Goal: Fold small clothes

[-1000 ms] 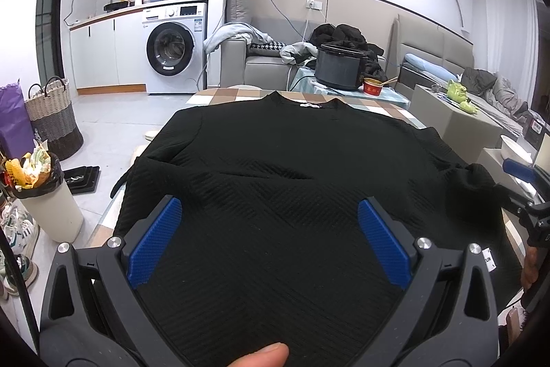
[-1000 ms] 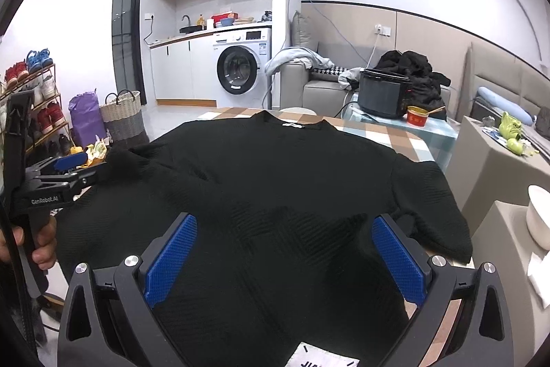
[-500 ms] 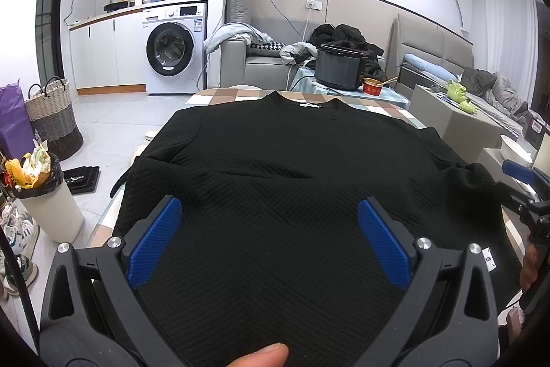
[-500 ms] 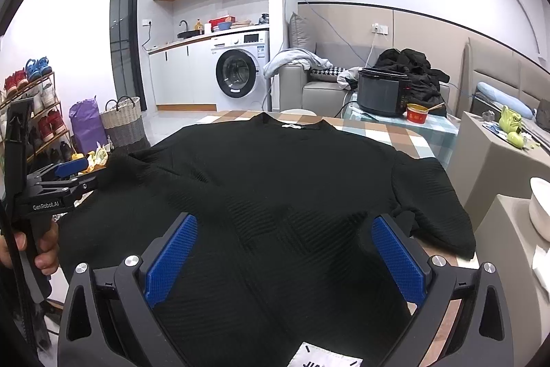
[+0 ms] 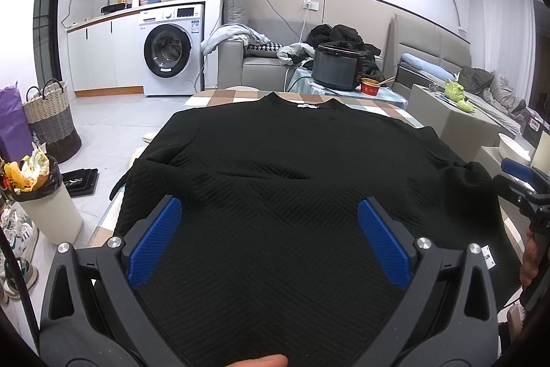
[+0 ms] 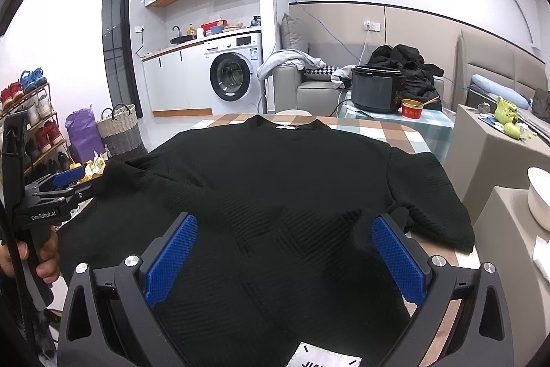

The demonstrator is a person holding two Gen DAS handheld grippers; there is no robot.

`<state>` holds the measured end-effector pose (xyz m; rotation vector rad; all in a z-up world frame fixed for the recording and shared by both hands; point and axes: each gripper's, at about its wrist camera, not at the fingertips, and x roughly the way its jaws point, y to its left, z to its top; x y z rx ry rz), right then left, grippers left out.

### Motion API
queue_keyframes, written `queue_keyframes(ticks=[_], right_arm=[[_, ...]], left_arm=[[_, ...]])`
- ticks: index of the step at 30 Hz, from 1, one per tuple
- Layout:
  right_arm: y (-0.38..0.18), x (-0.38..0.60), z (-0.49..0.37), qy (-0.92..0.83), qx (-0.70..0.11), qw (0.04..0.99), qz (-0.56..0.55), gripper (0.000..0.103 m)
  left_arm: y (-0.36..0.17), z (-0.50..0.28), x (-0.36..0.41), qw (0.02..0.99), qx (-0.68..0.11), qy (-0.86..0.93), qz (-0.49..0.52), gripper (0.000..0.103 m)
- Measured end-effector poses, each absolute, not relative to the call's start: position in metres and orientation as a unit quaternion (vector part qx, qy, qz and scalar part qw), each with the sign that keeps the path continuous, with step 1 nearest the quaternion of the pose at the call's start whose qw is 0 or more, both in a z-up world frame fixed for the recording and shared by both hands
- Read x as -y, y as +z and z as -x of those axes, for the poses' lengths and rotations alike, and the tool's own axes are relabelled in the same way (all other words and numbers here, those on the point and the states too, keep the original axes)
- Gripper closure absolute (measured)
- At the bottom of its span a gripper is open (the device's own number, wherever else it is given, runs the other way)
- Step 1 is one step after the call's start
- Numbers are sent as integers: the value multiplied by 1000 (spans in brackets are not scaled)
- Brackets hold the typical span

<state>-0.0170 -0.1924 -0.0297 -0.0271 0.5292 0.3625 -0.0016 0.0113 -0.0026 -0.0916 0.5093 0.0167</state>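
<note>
A lived-in home: washing machine [image 5: 169, 57], sofa [image 5: 261, 71] (clothes heaped), shoe rack [image 6: 31, 122].

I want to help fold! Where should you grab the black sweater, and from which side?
Probably the black textured sweater is best taken by its sleeves. The right sleeve lies flat near the checked table's edge, so the right gripper could come in from the outer side and pinch the cuff. The left gripper would mirror this. Both are open.
</note>
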Motion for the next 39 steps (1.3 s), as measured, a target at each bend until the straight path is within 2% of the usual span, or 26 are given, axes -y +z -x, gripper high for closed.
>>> queue_keyframes(ticks=[23,39], right_arm=[[-31,200,14,170,-265,949,-1,0],[-39,251,-12,91,-328,936,-86,0]], left_arm=[[0,3,-4,968,-251,-2,29,1],[8,-41,-36,964,-259,19,46,1]])
